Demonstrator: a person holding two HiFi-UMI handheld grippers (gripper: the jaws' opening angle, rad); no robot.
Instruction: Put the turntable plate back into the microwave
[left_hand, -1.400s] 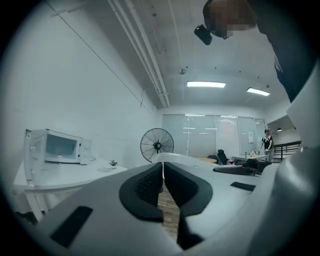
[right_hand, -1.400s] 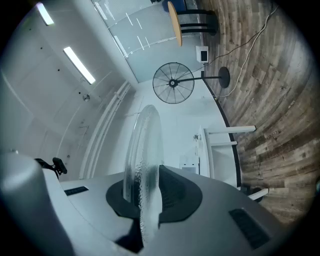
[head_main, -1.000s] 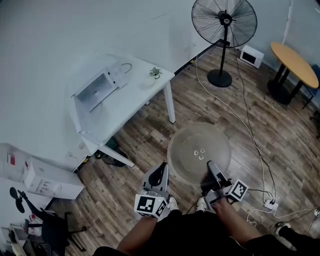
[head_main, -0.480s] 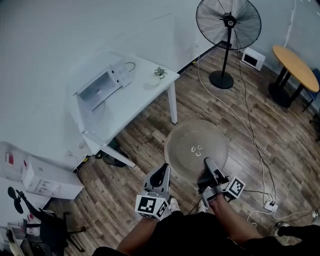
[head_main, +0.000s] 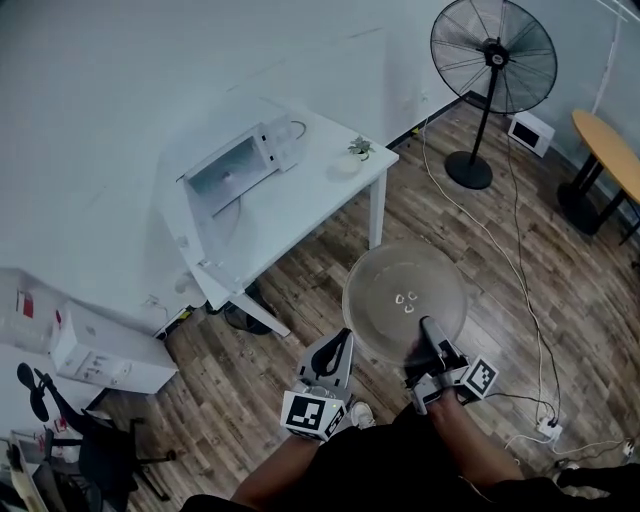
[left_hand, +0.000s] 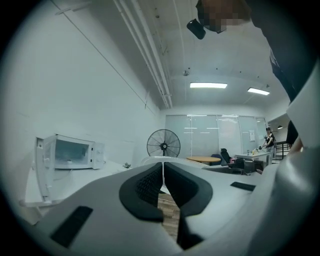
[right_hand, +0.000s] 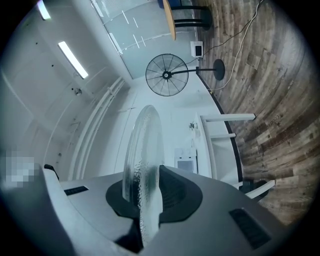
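A round clear glass turntable plate (head_main: 400, 290) hangs level over the wooden floor, and my right gripper (head_main: 430, 330) is shut on its near rim. In the right gripper view the plate (right_hand: 142, 145) stands edge-on between the pads. My left gripper (head_main: 338, 342) is beside the plate's left edge, jaws shut with nothing between them (left_hand: 162, 172). The white microwave (head_main: 240, 160) sits with its door swung open on a white table (head_main: 300, 205) ahead to the left. The microwave (left_hand: 67, 150) also shows to the left in the left gripper view.
A small potted plant (head_main: 358, 148) stands on the table's far corner. A standing fan (head_main: 493, 60) and a round wooden table (head_main: 610, 150) are at the back right. Cables and a power strip (head_main: 548, 425) lie on the floor. White boxes (head_main: 100, 350) and an office chair (head_main: 90, 440) are left.
Both grippers and the plate have moved across the room towards the white table. The table and microwave now sit nearer the middle of the head view. The grip on the plate is unchanged.
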